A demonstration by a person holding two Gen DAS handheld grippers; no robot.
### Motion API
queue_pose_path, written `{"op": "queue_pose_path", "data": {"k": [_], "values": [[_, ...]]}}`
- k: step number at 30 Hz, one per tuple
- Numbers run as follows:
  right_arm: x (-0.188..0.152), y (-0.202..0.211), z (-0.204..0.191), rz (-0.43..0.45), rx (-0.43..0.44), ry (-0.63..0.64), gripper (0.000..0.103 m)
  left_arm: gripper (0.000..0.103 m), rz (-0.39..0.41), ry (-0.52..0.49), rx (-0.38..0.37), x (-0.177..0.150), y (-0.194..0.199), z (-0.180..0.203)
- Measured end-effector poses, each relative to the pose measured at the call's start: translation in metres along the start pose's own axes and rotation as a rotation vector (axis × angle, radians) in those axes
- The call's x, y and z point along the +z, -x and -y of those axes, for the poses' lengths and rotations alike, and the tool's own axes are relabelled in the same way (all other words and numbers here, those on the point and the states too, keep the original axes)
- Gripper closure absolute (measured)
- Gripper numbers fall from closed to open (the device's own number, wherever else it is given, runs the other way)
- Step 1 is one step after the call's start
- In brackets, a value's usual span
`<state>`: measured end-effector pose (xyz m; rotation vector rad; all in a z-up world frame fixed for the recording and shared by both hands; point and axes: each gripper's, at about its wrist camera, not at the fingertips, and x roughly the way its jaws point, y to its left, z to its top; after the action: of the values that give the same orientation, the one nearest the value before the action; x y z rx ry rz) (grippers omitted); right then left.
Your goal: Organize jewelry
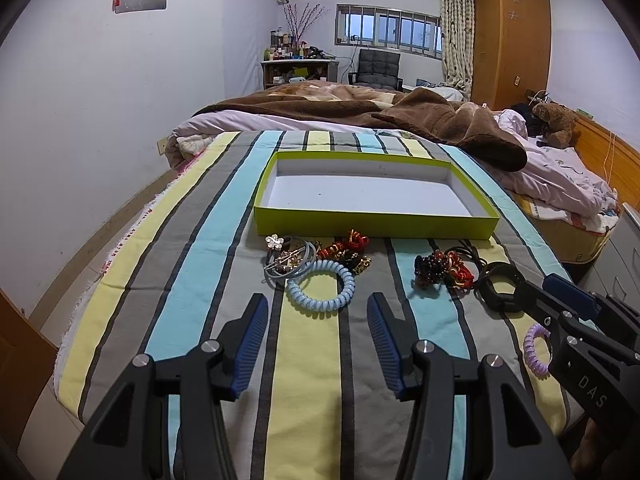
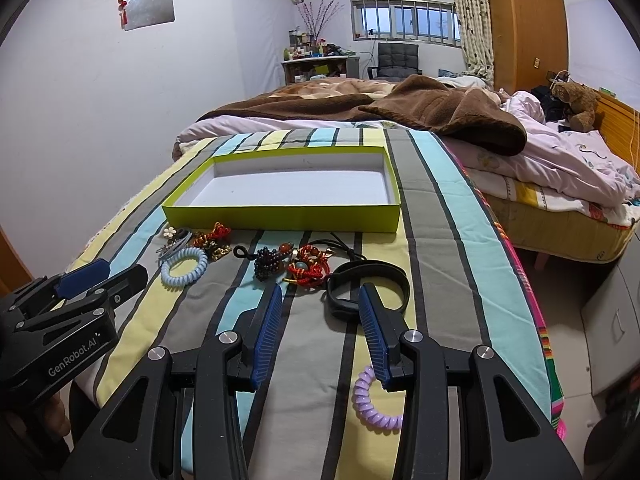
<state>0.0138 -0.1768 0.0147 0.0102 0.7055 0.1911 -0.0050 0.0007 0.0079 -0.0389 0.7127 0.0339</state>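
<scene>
A shallow lime-green box (image 1: 372,222) (image 2: 280,216) with a white inside lies empty on a striped cloth. In front of it lie a light blue coil hair tie (image 1: 321,285) (image 2: 184,266), a flower clip with grey bands (image 1: 282,258), red and gold beaded pieces (image 1: 346,252), a dark bead cluster (image 2: 267,263), a red knot ornament (image 2: 308,270), a black band (image 1: 498,286) (image 2: 366,286) and a purple coil tie (image 2: 370,402) (image 1: 536,348). My left gripper (image 1: 318,308) is open just short of the blue coil. My right gripper (image 2: 320,296) is open just short of the black band.
The striped cloth (image 1: 312,380) covers a table whose edges fall away left and right. A bed with a brown blanket (image 1: 360,112) and a teddy bear (image 1: 556,122) lies behind. A wardrobe (image 1: 508,40) stands at the back right.
</scene>
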Motion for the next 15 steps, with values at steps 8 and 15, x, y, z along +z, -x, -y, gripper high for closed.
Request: {"op": "queue_pose_path", "data": {"k": [8, 15], "values": [[-0.0002, 0.0007, 0.0004, 0.001, 0.001, 0.000, 0.062, 0.050, -0.002, 0.003, 0.004, 0.0001, 0.0008, -0.0009], [0.0004, 0.0008, -0.0002, 0.000, 0.001, 0.001, 0.062, 0.050, -0.002, 0.003, 0.005, 0.0004, 0.0017, -0.0015]]}}
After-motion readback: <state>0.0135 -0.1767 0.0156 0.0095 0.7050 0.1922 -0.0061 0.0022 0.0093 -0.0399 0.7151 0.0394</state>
